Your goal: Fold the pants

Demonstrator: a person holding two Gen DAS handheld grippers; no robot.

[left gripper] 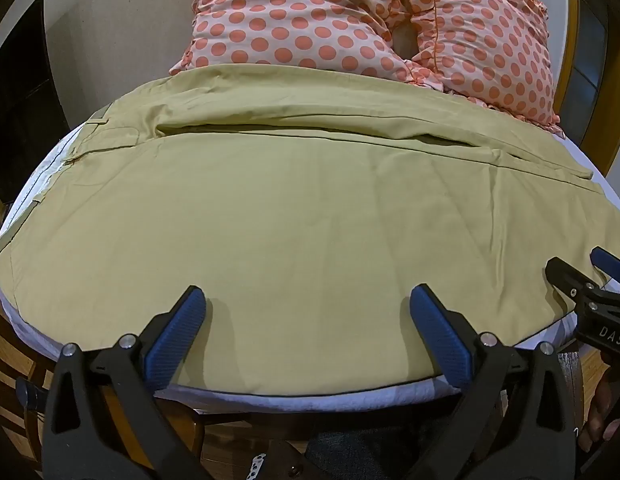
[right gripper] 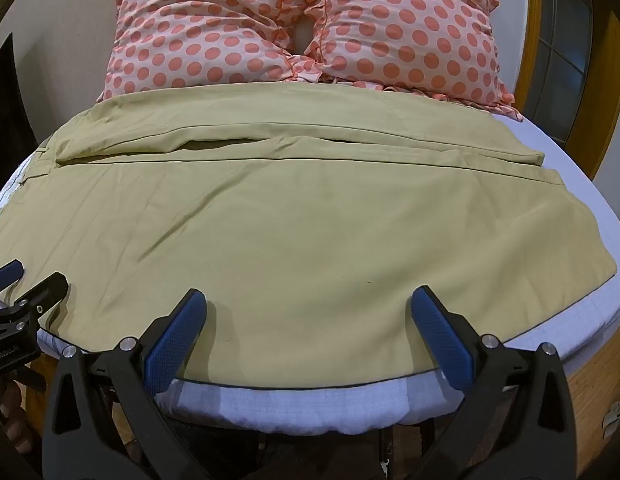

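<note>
Khaki pants (left gripper: 293,216) lie spread flat across the white bed (left gripper: 310,394), waistband at the left, legs running right. They also fill the right wrist view (right gripper: 269,220). My left gripper (left gripper: 307,300) is open and empty, just above the near edge of the pants. My right gripper (right gripper: 307,300) is open and empty over the near edge further right; it also shows at the right edge of the left wrist view (left gripper: 578,268). The left gripper shows at the left edge of the right wrist view (right gripper: 29,276).
Two pink polka-dot pillows (left gripper: 310,20) (right gripper: 410,32) lie behind the pants at the head of the bed. A wooden bed frame (right gripper: 590,384) runs below the mattress edge. A dark doorway (left gripper: 21,100) stands at the left, a window frame (right gripper: 562,60) at the right.
</note>
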